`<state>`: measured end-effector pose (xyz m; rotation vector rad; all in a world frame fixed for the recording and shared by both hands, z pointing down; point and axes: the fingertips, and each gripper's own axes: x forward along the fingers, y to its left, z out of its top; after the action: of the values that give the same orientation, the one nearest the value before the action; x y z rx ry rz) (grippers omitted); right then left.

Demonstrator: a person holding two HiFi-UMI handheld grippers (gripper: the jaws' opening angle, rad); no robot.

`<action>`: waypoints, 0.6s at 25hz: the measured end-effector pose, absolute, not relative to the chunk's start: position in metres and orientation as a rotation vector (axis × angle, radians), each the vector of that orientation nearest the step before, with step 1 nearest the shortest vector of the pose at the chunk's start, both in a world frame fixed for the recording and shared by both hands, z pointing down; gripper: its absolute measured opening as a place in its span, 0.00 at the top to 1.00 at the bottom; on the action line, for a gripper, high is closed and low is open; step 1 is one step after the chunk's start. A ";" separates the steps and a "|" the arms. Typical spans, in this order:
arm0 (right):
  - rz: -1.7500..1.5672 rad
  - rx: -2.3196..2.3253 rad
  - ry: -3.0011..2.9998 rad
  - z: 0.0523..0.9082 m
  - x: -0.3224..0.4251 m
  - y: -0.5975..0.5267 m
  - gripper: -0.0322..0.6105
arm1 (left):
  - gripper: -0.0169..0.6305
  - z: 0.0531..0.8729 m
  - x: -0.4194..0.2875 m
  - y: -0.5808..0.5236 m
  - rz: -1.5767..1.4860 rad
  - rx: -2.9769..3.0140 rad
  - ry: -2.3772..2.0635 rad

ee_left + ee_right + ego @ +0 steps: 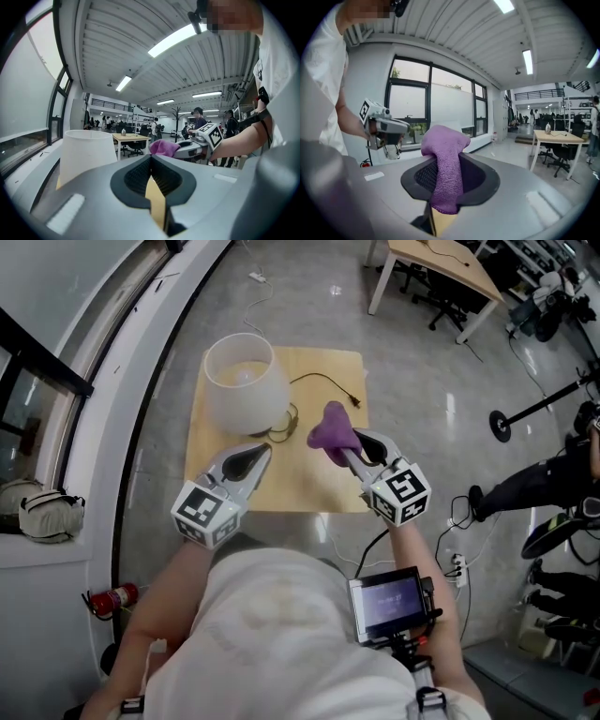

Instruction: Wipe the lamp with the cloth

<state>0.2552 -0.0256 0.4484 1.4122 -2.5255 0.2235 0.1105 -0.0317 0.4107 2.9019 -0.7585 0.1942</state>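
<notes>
Right gripper (pixel 347 452) around purple cloth (pixel 330 427)

The right gripper (pixel 449 180) has its jaws pressed on a purple cloth (pixel 446 154), which bunches up above them and hangs down between them. At the left, the left gripper (pixel 386 129) is in front of big windows (pixel 431 101). A table (pixel 555 137) stands at the right.

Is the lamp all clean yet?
Not yet. Done: the purple cloth is picked up, pinched in the right tongs. Right now it hangs in the air beside the lamp, not touching it. Left to do: the wiping itself. The left tongs are shut and empty.
</notes>
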 end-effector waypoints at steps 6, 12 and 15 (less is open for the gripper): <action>0.147 1.425 -2.645 0.398 0.228 -0.005 0.78 | 0.97 0.402 0.103 -0.034 0.160 2.920 -0.755; 0.172 1.471 -2.682 0.386 0.215 0.004 0.78 | 0.97 0.391 0.087 -0.027 0.132 2.944 -0.748; 0.179 1.481 -2.697 0.385 0.203 0.008 0.78 | 0.97 0.387 0.074 -0.025 0.131 2.951 -0.764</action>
<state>0.2035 0.0081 0.3852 1.4812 -2.6970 0.1794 0.0738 -0.0251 0.3872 2.9513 -0.7636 0.1307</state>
